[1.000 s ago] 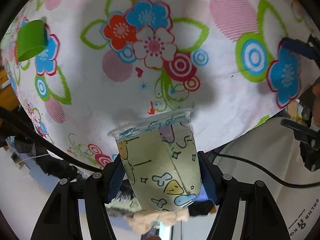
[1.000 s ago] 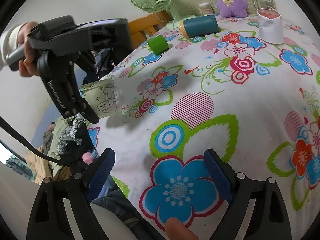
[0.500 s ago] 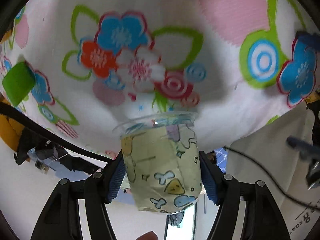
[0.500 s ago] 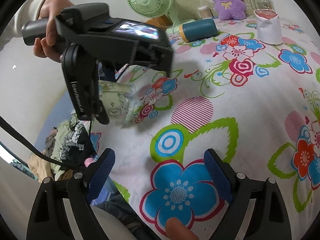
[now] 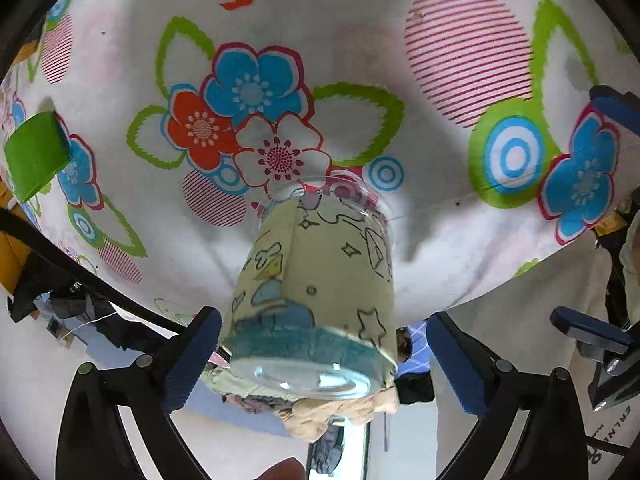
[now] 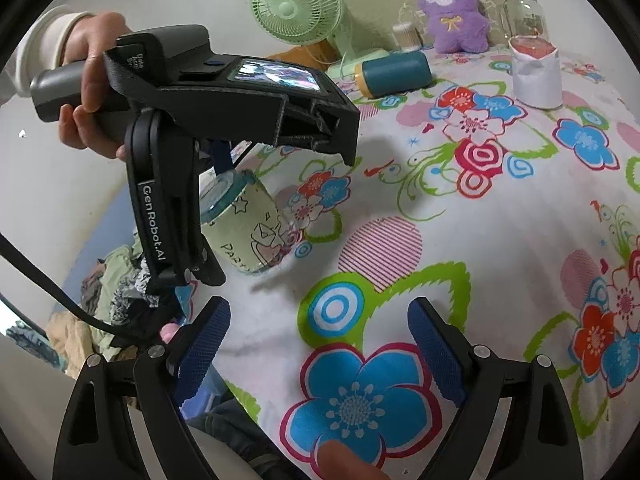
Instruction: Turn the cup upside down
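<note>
Both tongs gape: left tongs (image 5: 320, 354) around inverted cup (image 5: 316, 280), green roll (image 5: 34, 156) nearby.

Black plastic tongs (image 6: 320, 356) with blue ribbed pads (image 6: 436, 354), silver screws; second black tongs (image 5: 320, 356) lettered "GenRobot.AI", black cable; white sleeve (image 6: 44, 46).

Counter (image 6: 500, 248) covered by a white floral-print cloth. On it: inverted patterned cup (image 6: 250, 228) near the left edge, green fan (image 6: 296, 8), lying teal bottle (image 6: 394, 72), purple plush toy (image 6: 454, 12), glass jar (image 6: 524, 14), white pouch (image 6: 536, 74), green roll (image 5: 34, 156).
</note>
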Motion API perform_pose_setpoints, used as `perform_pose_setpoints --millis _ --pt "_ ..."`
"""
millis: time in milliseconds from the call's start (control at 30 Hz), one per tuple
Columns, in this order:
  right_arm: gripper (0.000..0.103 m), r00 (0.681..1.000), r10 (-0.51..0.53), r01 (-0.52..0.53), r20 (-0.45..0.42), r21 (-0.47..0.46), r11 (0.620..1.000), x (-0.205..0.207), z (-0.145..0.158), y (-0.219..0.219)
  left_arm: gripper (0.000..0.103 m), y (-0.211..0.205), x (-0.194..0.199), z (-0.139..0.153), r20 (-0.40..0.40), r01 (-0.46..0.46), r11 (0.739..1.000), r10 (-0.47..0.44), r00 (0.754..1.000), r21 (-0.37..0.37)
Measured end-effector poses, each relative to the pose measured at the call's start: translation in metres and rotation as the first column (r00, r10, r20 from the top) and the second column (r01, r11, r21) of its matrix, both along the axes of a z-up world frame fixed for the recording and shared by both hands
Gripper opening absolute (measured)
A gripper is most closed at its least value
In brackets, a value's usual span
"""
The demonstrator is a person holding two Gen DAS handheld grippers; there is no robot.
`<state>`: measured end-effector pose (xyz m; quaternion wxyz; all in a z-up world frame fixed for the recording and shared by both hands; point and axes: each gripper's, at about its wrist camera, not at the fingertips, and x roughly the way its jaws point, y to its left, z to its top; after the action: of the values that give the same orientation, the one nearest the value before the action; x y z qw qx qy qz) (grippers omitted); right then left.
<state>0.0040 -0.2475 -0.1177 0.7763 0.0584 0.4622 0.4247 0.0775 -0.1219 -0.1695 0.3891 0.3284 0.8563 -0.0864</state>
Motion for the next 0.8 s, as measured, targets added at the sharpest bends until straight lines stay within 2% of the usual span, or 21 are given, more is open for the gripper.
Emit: perform_pose_setpoints --millis 200,533,800 --pt "0.092 1.000 -0.002 0.002 0.028 -0.008 1.000 -0.003 0.010 0.002 0.103 0.009 -0.001 0.016 0.051 -0.019 0.999 0.020 0.998 -0.028" --pt "0.092 0.999 -0.022 0.023 0.049 -0.022 0.999 -0.005 0.019 0.004 0.103 0.026 -0.017 0.038 0.118 0.002 0.999 0.004 0.993 -0.052" --pt "0.097 0.994 -0.066 0.071 0.086 -0.060 0.996 -0.006 0.027 0.004 0.103 0.031 -0.021 0.061 0.219 -0.031 0.995 0.051 0.974 -0.095"
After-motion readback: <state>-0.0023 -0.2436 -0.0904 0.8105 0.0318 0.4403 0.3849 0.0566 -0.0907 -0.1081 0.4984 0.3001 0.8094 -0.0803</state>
